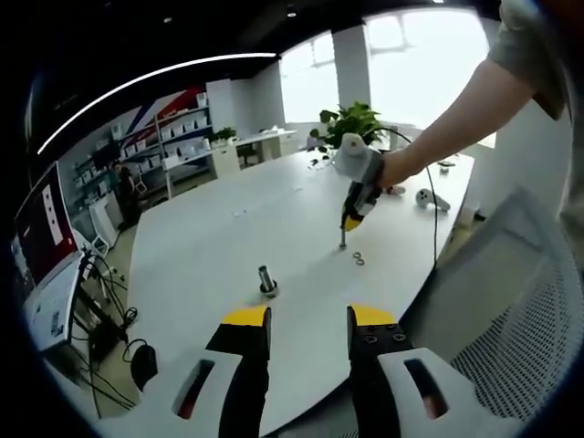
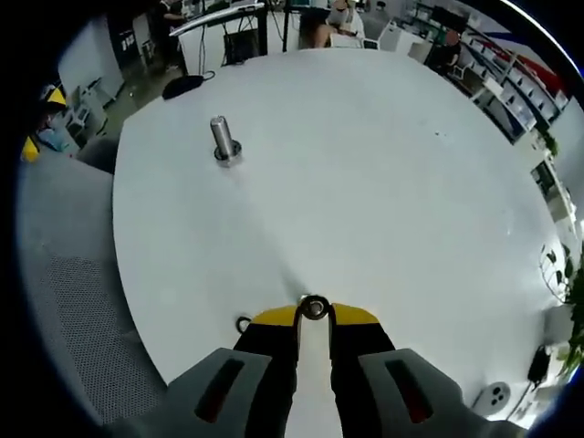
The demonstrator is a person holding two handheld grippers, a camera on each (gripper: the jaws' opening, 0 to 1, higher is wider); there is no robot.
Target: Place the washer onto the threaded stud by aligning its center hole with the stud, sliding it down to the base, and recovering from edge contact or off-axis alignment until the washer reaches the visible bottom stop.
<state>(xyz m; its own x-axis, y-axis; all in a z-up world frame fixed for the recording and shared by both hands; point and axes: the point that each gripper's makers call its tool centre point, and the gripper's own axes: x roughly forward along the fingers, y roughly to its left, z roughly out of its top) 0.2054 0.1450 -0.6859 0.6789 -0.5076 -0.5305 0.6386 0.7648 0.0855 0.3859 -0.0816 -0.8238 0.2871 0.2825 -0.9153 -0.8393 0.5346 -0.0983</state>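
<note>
Silvery ring washer (image 2: 314,307) pinched in right gripper (image 2: 313,315), left gripper (image 1: 307,317) fingers apart, threaded stud (image 2: 222,139) upright.

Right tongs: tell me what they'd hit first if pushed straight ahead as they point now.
The right tongs, shut on a washer, point across bare white table. That line looks free. The threaded stud stands well left of it, so they would likely pass it, though depth is hard to judge.

White table (image 2: 365,164), silver stud (image 2: 222,137), yellow-tipped black right gripper (image 2: 314,315).
</note>
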